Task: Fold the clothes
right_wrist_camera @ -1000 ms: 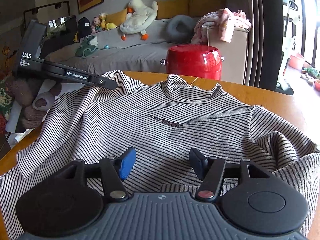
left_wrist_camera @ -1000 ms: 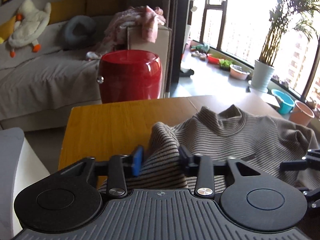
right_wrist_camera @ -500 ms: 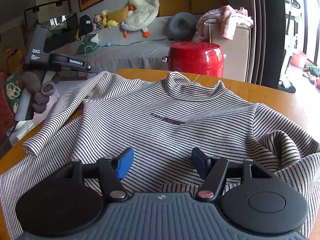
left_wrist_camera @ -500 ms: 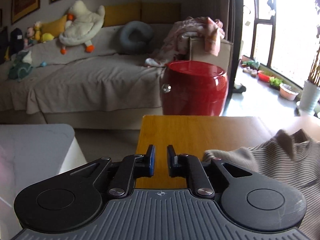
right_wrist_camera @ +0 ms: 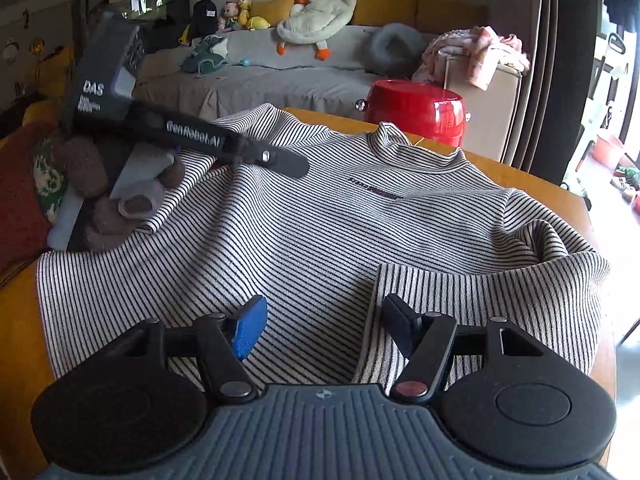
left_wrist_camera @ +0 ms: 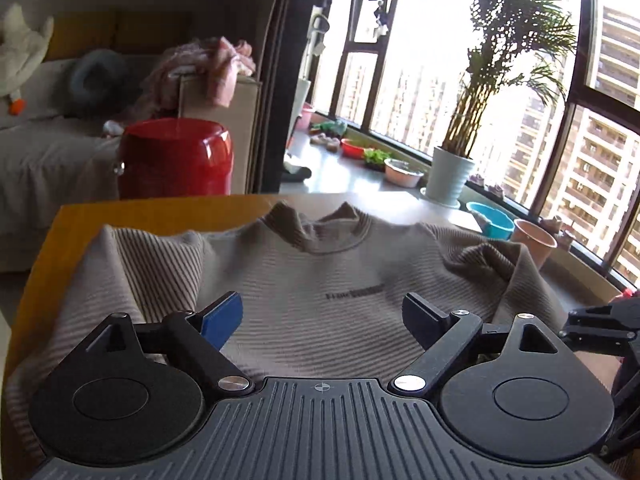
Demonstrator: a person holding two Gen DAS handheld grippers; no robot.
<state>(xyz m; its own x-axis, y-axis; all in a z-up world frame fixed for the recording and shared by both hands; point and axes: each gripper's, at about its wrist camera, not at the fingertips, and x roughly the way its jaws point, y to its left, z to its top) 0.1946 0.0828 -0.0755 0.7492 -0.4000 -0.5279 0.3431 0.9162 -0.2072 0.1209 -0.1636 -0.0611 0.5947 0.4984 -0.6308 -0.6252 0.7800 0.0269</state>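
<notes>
Table first: the round-edged orange wooden table [right_wrist_camera: 532,178] carried the beige, dark-striped, high-neck knit sweater [right_wrist_camera: 320,232], which lay front-up and spread over most of the top, with a small dark line of print on its chest. One sleeve was folded back across the body on the window side, its cuff end lying flat just ahead of your right tool. The other sleeve edge bunched in a ridge near the table's sofa-side edge.

Behind the table stood a glossy red round stool [left_wrist_camera: 176,158], then the grey-covered sofa [right_wrist_camera: 280,80] with a white plush duck [right_wrist_camera: 316,20] on it. A potted palm in a white pot [left_wrist_camera: 450,178] stood at the window.

Your left gripper [left_wrist_camera: 324,314] hovered above the sweater's lower front. Its jaws had just been opening, stood wide apart, and no fabric was pinched between them. In the right wrist view its black body reached in over the shoulder area.

Your right gripper [right_wrist_camera: 322,322] sat low over the hem, jaws parted by a moderate gap, the striped cloth under them but not clamped. One blue pad [right_wrist_camera: 250,326] showed clear of the fabric.
</notes>
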